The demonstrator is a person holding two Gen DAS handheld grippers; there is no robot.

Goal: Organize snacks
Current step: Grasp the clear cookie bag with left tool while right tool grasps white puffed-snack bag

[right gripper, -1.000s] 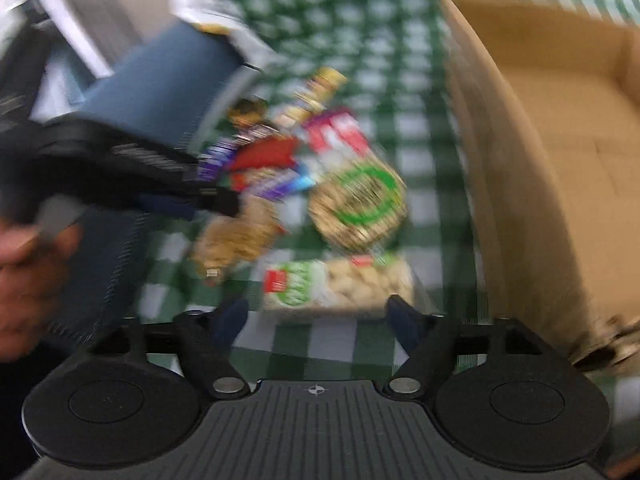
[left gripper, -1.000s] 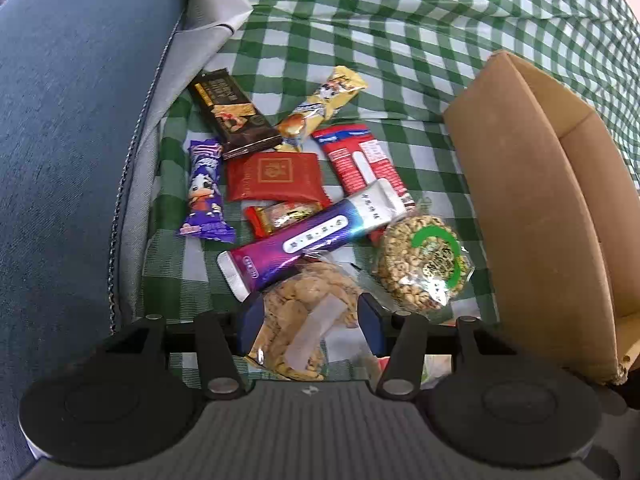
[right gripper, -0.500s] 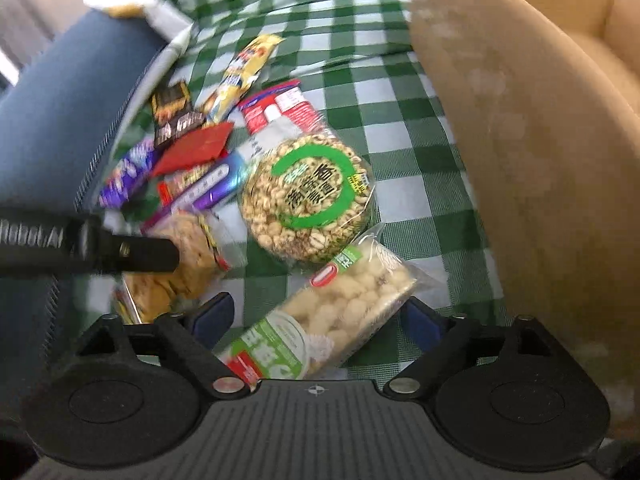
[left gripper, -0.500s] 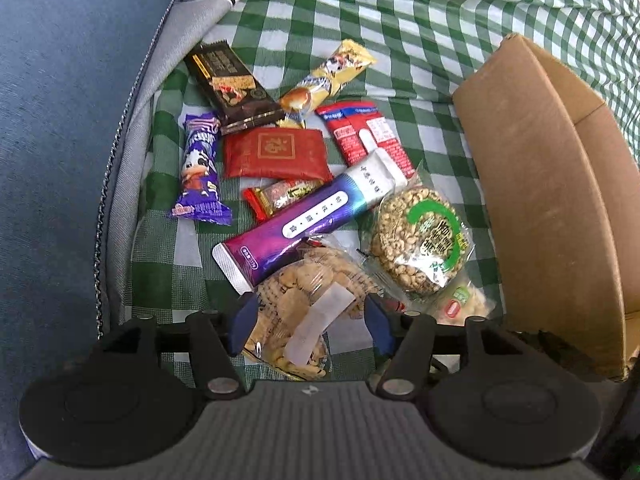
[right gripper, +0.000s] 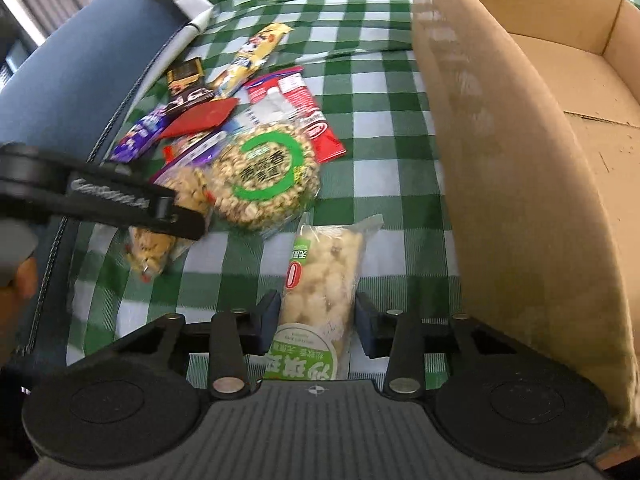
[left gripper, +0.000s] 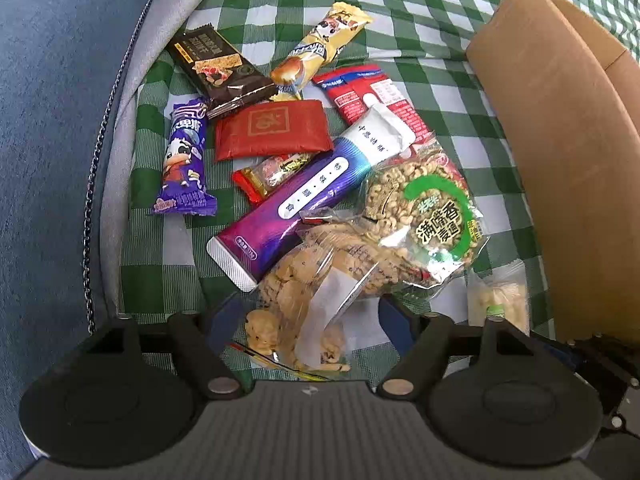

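Observation:
Several snack packs lie on a green checked cloth [left gripper: 420, 12]. My left gripper [left gripper: 308, 320] points down over a clear cracker bag [left gripper: 304, 280]. Its jaws are opening, and the bag lies between them untouched. A round grain-cake pack [left gripper: 428, 216] and a purple tube-shaped pack [left gripper: 304, 200] overlap the bag's far end. My right gripper [right gripper: 316, 320] is closing on a long puffed-snack pack [right gripper: 320, 276], and both pads touch its sides. That pack's tip [left gripper: 498, 300] shows beside the open cardboard box [right gripper: 520, 160]. In the right wrist view, one of the left gripper's fingers [right gripper: 180, 220] crosses the cracker bag [right gripper: 156, 248].
Farther back lie a red packet [left gripper: 272, 130], a purple cow-print candy [left gripper: 186, 164], a dark chocolate bar [left gripper: 220, 66], a yellow bar [left gripper: 320, 48] and a red-and-white pack [left gripper: 376, 92]. A blue cushion [left gripper: 48, 120] bounds the left. The box wall [left gripper: 560, 140] bounds the right. A hand [right gripper: 16, 292] shows at far left.
My left gripper sank closer to the cracker bag and its jaws spread wider. My right gripper's jaws narrowed onto the puffed-snack pack, which turned from diagonal to lengthwise between them.

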